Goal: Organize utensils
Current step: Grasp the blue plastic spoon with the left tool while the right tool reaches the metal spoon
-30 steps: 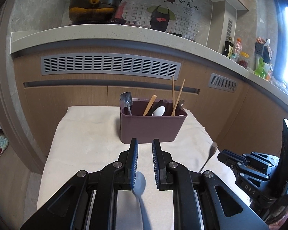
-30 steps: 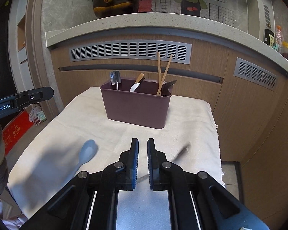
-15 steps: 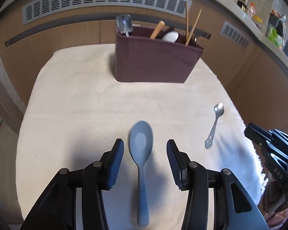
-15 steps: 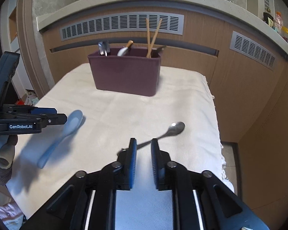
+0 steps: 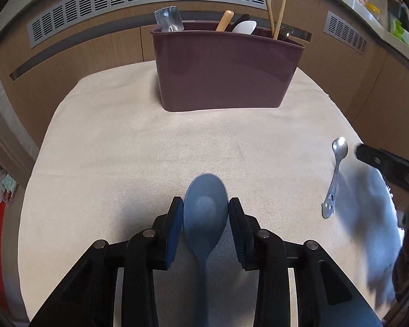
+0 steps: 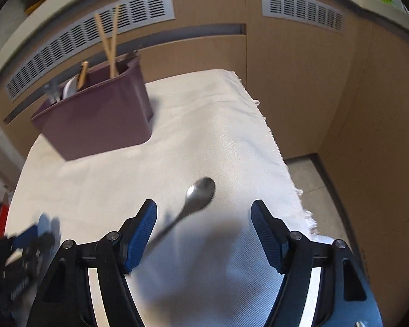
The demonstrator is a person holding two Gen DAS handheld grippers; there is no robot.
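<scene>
A blue plastic spoon (image 5: 205,190) lies on the cream cloth (image 5: 122,150). My left gripper (image 5: 205,212) is closing on its bowl, both pads at the bowl's edges. Further right lies a small metal spoon (image 5: 334,179), with one dark finger of my right gripper (image 5: 373,159) just beside it. In the right wrist view the metal spoon (image 6: 200,192) lies between the widely spread, opening jaws of my right gripper (image 6: 203,212). Its handle runs toward the left pad (image 6: 141,231), and nothing presses on it. The purple utensil holder (image 5: 223,76) stands at the back of the cloth.
The holder (image 6: 95,120) contains chopsticks (image 5: 275,8), a white spoon (image 5: 244,27), a wooden handle and a clear spatula (image 5: 169,21). Wooden cabinet fronts with grey vents (image 5: 150,2) rise behind. The cloth's fringed right edge (image 6: 275,141) drops to the floor.
Both grippers have sunk toward the cloth. The left jaws opened, then narrowed onto the blue spoon's bowl. The right jaws spread wide and moved over the metal spoon.
</scene>
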